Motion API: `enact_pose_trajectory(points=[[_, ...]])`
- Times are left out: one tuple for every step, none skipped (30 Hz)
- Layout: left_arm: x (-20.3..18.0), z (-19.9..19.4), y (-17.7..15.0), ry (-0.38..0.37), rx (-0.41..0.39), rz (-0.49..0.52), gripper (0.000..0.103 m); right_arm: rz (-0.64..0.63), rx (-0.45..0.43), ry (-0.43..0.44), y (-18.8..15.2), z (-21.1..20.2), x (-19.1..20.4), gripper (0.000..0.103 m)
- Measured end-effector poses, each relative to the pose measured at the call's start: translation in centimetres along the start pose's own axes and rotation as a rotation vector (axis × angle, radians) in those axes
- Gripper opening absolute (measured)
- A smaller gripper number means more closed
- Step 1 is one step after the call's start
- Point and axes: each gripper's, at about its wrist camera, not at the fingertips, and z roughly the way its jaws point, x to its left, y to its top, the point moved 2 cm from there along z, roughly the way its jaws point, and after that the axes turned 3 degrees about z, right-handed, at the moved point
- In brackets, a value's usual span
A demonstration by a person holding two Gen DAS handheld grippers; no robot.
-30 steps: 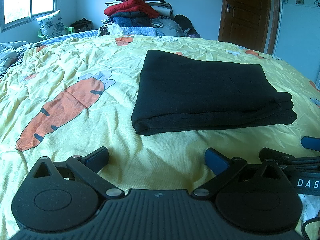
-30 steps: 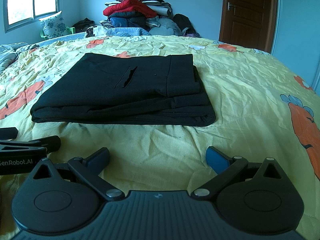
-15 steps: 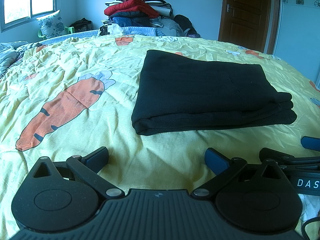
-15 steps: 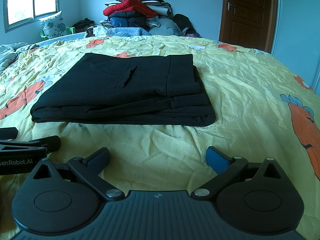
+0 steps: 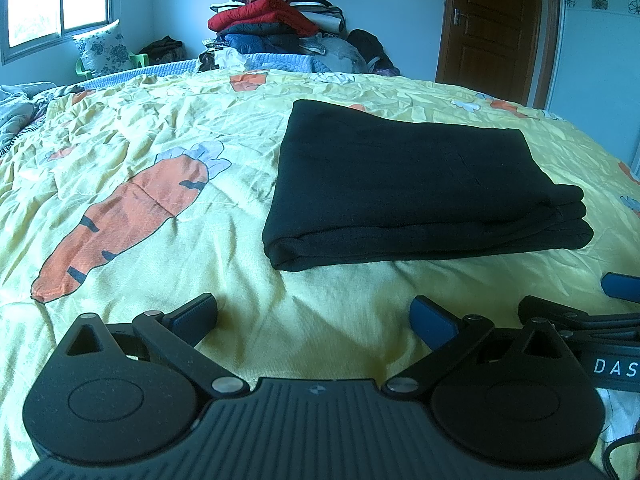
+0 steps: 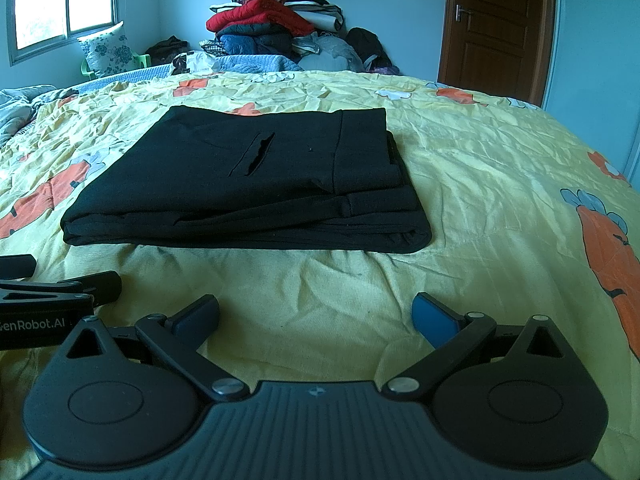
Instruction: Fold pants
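Observation:
Black pants point(image 5: 412, 184) lie folded into a flat rectangle of several layers on the yellow carrot-print bedspread point(image 5: 168, 128). In the right wrist view the pants point(image 6: 256, 184) show a pocket slit on top. My left gripper point(image 5: 314, 314) is open, low over the bedspread, a short way in front of the fold, holding nothing. My right gripper point(image 6: 316, 312) is open as well, in front of the pants' near edge, with nothing between its fingers. Each gripper shows at the edge of the other's view.
A tall pile of clothes point(image 5: 276, 20) stands at the far end of the bed. A brown door point(image 5: 496, 24) is at the back right, a window point(image 5: 52, 0) and a floral pillow point(image 5: 104, 50) at the back left.

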Motion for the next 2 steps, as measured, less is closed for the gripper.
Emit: enact_pose_trajectory(points=[[-0.01,0.0,0.0,0.0,0.0,0.0,0.103,0.0,0.0,0.0,0.0,0.0,-0.05,0.103],[-0.03,0.01,0.01,0.001,0.0,0.001,0.103,0.0,0.0,0.0,0.0,0.0,0.0,0.103]])
